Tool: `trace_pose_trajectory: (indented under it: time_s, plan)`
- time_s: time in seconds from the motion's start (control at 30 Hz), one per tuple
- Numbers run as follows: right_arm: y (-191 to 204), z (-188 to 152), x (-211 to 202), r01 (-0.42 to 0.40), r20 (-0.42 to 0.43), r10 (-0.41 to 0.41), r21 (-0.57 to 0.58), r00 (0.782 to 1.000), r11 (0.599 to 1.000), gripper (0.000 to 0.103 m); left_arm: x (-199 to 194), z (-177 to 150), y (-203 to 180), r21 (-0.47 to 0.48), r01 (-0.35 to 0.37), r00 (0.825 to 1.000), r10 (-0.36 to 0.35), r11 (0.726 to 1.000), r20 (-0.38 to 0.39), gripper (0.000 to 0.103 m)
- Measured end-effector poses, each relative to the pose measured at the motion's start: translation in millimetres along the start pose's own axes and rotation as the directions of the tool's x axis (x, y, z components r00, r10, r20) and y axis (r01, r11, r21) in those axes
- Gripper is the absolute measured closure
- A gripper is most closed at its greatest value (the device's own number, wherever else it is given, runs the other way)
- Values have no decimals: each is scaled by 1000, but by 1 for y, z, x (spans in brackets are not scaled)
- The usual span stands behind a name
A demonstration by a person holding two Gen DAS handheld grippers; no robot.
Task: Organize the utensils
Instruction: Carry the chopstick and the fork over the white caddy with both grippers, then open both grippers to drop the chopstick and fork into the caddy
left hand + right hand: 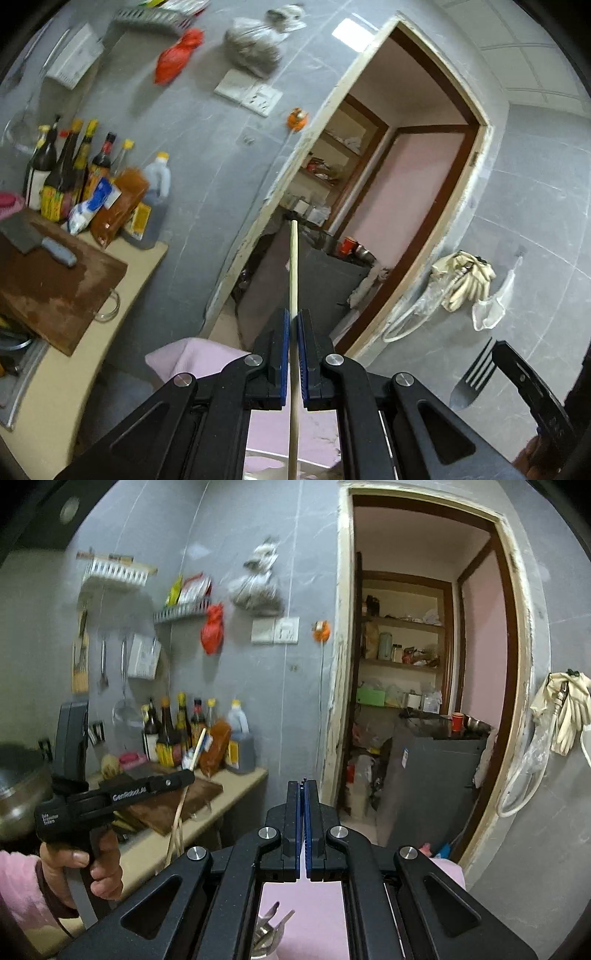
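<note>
Nearest to us, the left hand-held gripper (294, 325) is clamped on a thin wooden chopstick (294, 266), which points far toward the doorway (406, 177). We judge it light, stiff and smooth, so gripping near its middle should stop it swinging. The right hand-held gripper (303, 794) is pressed together on a metal fork (474, 376), held by its handle. Farther left, the bench (243, 779) carries sauce bottles (173, 731).

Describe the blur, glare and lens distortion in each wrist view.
Left wrist view: the bottles and red bag are smeared by motion, the chopstick stays sharp, a bright glare patch sits on the wall tile, and the door frame bows strongly. Right wrist view: the wall rack and hanging bag are blurred; corners go black.
</note>
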State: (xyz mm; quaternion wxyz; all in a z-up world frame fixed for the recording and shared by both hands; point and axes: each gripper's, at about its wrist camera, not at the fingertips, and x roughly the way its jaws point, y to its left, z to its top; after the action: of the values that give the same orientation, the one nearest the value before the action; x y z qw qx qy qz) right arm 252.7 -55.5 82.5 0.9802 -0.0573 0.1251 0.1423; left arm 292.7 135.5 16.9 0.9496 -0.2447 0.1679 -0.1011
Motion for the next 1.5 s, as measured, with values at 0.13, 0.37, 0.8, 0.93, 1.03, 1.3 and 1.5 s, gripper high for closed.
trace_pose_trajectory:
  time_s: [0.13, 0.37, 0.8, 0.93, 1.03, 1.3, 1.5]
  plan:
    - [8, -17, 7, 20, -26, -20, -18, 999, 1000, 101, 5, -18, 11, 32, -58, 998, 57, 998, 28, 98]
    - [15, -34, 11, 59, -36, -61, -56, 997, 997, 101, 4, -39, 12, 114, -150, 983, 136, 982, 124, 98]
    - [12, -56, 23, 13, -88, -14, -10, 996, 1000, 101, 2, -61, 7, 204, -191, 979, 172, 960, 105, 98]
    - [13, -60, 27, 0, -99, 0, 4, 995, 1000, 101, -1, -64, 4, 226, -197, 979, 178, 954, 102, 98]
    - [15, -62, 29, -12, -102, 12, 3, 995, 1000, 101, -2, -65, 4, 228, -204, 978, 185, 952, 98, 98]
    - [16, -66, 30, -25, -112, 26, 6, 993, 1000, 101, -5, -66, 5, 221, -206, 977, 189, 953, 94, 98]
    - [15, -69, 29, -34, -112, 37, 23, 993, 999, 100, -11, -67, 4, 223, -193, 981, 184, 955, 62, 98]
